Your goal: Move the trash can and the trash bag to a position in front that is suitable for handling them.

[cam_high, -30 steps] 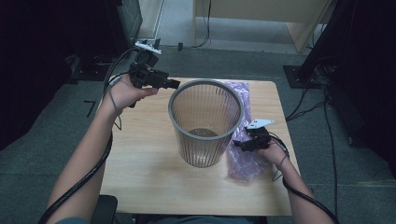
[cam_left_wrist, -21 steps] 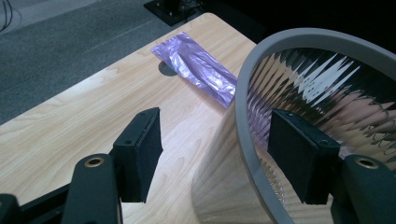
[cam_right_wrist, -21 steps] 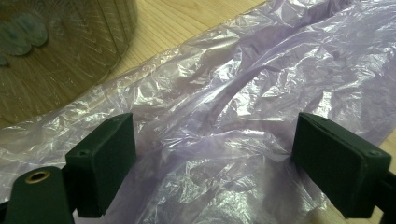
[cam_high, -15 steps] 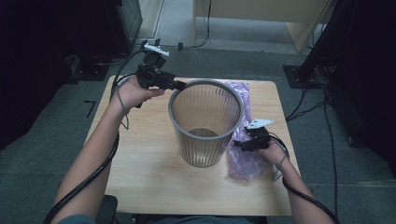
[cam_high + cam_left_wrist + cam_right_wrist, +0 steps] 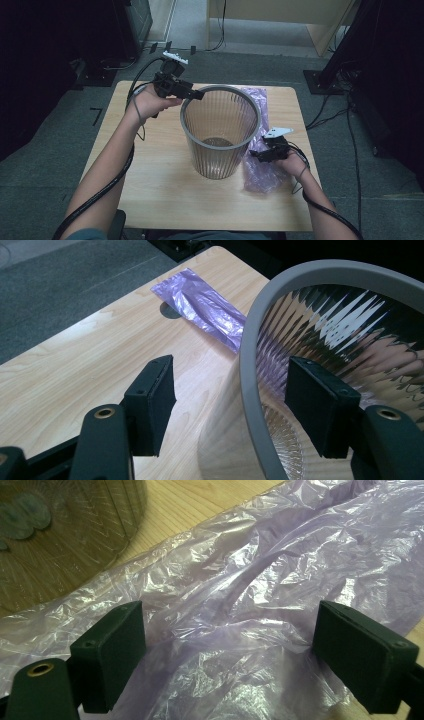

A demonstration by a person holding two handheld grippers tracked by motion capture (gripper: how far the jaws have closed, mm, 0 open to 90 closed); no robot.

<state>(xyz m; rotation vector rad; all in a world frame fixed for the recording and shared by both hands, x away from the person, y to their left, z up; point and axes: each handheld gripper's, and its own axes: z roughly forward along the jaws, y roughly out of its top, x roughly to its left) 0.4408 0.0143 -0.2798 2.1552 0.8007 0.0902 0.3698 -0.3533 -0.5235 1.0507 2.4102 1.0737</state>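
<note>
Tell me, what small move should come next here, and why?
Probably close the left tongs on the grey rim of the ribbed translucent plastic wastebasket: their open jaws already straddle that rim, one outside and one inside. The right tongs hover open over the crumpled purple plastic bag.

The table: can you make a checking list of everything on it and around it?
Surface: wooden table, bare in front.
Job's things: see-through bin upright; purple bag flat beside it.
Clutter: nothing seen.
Grippers: left gripper open, jaws astride the bin's rim; right gripper open over the bag.
Cables: one cable trails along each forearm; more on the floor.
Surroundings: grey carpet, dark stands, a wooden desk behind.
</note>
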